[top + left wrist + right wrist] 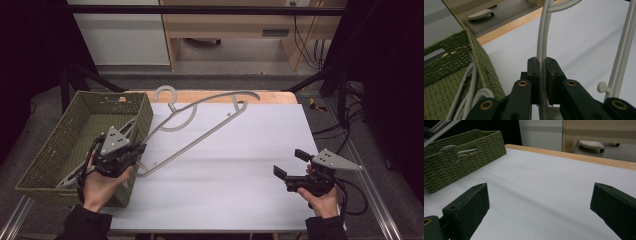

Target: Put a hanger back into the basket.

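A: Why is the left gripper [542, 82] pinching the grey hanger [200, 127]?
B: To lift it out of the green basket [60, 145]. It sticks out across the table [240, 170].
A: And the right gripper [290, 165]?
B: Its fingers are spread, holding nothing. Maybe it waits to help.

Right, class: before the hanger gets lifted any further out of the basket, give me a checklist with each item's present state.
1. Left claw shut on the grey hanger: ok, the jaws pinch one of its thin bars.
2. Hanger free of the green basket: not ok, its lower end sits at the basket's rim.
3. Other hangers staying in the basket: cannot tell if they are tangled.
4. Right claw ready to help: ok, open and holding nothing.
5. White tabletop free for setting down: ok.
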Tool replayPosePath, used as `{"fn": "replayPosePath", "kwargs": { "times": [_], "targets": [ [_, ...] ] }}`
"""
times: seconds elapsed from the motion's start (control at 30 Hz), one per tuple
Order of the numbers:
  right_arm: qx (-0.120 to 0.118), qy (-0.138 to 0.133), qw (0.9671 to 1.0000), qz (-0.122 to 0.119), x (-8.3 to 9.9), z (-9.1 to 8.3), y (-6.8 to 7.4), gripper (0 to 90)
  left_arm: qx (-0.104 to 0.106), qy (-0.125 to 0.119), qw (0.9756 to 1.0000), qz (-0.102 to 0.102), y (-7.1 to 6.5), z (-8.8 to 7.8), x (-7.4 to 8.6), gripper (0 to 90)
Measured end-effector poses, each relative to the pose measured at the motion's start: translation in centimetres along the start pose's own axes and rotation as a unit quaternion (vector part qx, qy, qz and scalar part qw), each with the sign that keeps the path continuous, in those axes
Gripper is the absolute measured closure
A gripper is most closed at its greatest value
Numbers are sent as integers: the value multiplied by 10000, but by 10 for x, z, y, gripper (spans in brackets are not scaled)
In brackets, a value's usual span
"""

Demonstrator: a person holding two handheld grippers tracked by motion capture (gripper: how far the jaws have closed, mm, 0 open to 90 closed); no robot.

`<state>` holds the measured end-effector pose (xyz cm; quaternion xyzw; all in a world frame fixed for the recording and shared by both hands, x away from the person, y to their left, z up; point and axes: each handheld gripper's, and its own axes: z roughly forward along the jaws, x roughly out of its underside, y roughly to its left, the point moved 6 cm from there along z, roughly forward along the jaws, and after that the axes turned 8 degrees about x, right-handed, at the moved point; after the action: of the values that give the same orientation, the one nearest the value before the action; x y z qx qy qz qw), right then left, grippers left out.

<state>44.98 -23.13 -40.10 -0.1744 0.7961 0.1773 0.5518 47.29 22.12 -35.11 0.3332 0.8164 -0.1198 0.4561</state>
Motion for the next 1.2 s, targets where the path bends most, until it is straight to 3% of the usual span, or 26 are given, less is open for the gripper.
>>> {"fn": "replayPosePath", "kwargs": {
  "times": [0.23, 0.6, 0.83, 1.2],
  "targets": [
    [2, 60, 10000, -21, 2, 2, 0, 23, -138, 105, 9997, -157, 36, -16, 5, 827],
    [24, 74, 10000, -20, 3, 4, -1, 23, -713, 189, 9970, -220, 87, -43, 13, 826],
    [40, 74, 10000, 5, 2, 4, -1, 23, -1004, 291, 9942, -241, 110, -55, 28, 826],
    [55, 80, 10000, 0, 2, 5, -1, 23, -1215, 462, 9907, -411, 136, -65, 49, 826]
  ]
}}
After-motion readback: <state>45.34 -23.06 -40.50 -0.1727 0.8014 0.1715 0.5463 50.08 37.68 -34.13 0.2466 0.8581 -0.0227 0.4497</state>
